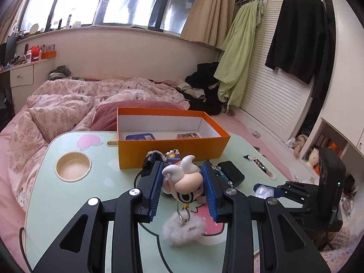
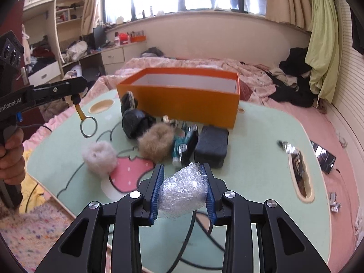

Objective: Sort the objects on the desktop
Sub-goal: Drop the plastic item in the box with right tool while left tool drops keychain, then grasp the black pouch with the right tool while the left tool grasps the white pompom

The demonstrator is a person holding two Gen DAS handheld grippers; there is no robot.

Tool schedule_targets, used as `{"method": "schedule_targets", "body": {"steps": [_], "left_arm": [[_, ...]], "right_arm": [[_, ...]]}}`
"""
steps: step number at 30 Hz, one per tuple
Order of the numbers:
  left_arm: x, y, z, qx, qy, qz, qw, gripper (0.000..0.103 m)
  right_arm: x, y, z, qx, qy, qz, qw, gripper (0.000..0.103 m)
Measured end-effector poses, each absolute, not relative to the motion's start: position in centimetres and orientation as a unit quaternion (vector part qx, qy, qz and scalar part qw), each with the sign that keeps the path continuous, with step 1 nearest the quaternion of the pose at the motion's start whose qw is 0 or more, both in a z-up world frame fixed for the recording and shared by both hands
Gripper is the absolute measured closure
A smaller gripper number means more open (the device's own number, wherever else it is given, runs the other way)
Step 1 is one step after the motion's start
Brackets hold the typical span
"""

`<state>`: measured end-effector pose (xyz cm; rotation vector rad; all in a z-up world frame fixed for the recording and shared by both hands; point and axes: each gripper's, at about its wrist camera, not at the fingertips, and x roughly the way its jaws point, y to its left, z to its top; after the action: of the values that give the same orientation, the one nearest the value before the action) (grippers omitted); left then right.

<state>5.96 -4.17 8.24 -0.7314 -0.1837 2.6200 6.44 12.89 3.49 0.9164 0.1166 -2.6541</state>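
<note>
Two grippers loaded: left gripper pinches a figure keychain, white pompom dangling; right gripper clamps one plastic wad. One orange box lies ahead of both, long axis crosswise, nearer the left. One brown pompom, one black case between.

Behind, pink quilt rumpled over bed, red pillow against it. Green cloth and black top hung on slatted doors. Beige curtain beside bright window. Cluttered desk far left, perhaps bottles on it.
</note>
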Motion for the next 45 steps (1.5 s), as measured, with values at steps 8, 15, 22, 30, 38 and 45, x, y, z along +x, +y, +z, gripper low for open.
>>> {"method": "schedule_targets", "body": {"steps": [8,15,22,30,38,45], "left_arm": [[2.3,-3.8,10.9,-0.252,-0.056,0.942,0.214,0.067],[-5.4,-1.3,13.0,-0.265,-0.056,0.94,0.205,0.067],[-12.6,-1.6,10.5,-0.356,-0.156,0.901,0.193,0.059],[-5.5,-3.7,10.4,-0.31,-0.102,0.93,0.166,0.03],[3.4,-4.8,6.2,-0.37,-0.08,0.909,0.176,0.023],[6.9,-3.0,0.8,-0.425,-0.028,0.89,0.16,0.022]], "right_arm": [[1.9,11.8,7.5,0.299,0.041,-0.937,0.179,0.071],[-7.3,11.1,10.7,0.305,-0.014,-0.936,0.174,0.071],[-13.2,12.2,10.0,0.323,-0.058,-0.938,0.107,0.022],[-6.3,15.0,11.0,0.29,-0.059,-0.949,0.107,0.015],[2.4,15.3,5.6,0.349,-0.035,-0.931,0.097,0.008],[5.9,14.6,0.3,0.415,0.018,-0.907,0.065,0.004]]}}
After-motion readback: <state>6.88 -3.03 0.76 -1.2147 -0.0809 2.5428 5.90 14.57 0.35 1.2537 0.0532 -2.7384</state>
